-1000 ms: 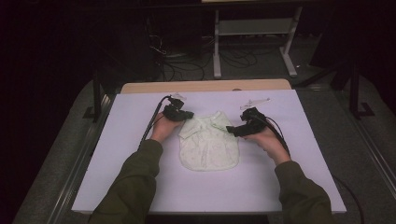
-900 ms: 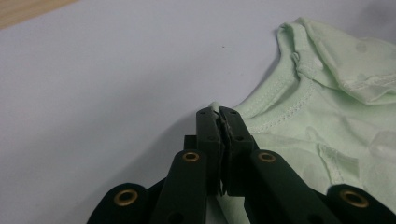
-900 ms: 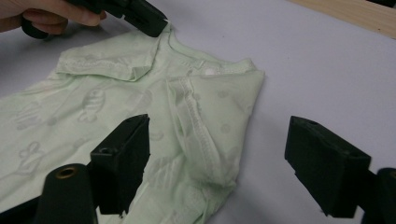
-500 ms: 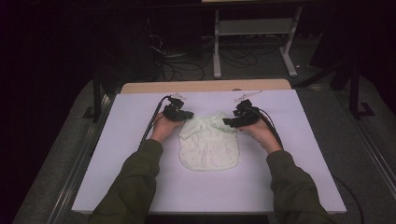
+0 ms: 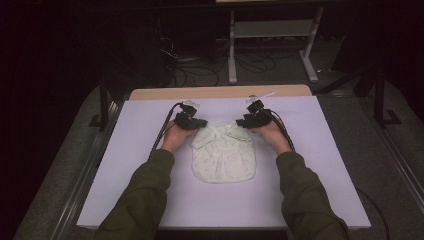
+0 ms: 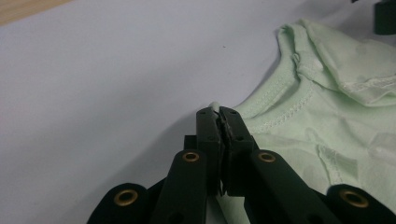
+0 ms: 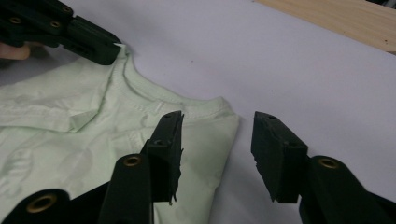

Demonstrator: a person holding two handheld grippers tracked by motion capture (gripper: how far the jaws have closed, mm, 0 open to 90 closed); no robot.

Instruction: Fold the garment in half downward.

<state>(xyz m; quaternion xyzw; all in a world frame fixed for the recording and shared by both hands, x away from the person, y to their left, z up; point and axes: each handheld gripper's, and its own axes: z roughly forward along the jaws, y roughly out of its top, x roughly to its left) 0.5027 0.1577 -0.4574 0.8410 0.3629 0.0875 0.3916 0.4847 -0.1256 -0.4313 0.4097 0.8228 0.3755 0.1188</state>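
Note:
A small pale green garment (image 5: 222,157) lies flat on the lavender table cover (image 5: 325,165), neck opening toward the far side. My left gripper (image 5: 200,123) is shut on the garment's left shoulder edge, and a sliver of cloth shows between its tips (image 6: 218,112). The right gripper (image 5: 241,123) sits at the other shoulder. Its jaws (image 7: 218,116) have just been closing and stand apart on either side of the garment's corner (image 7: 210,126), not pressing it. The left gripper (image 7: 93,44) also appears in the right gripper view, pinching the collar.
A wooden table edge (image 5: 215,92) runs along the far side of the cover. Behind it stand a metal frame (image 5: 270,30) and loose cables (image 5: 200,70) on the dark floor. Both gripper cables trail over the cover beside the hands.
My right gripper has slid left and a little farther away onto the garment's right shoulder, and its jaws have narrowed. The left gripper and the garment stayed put.

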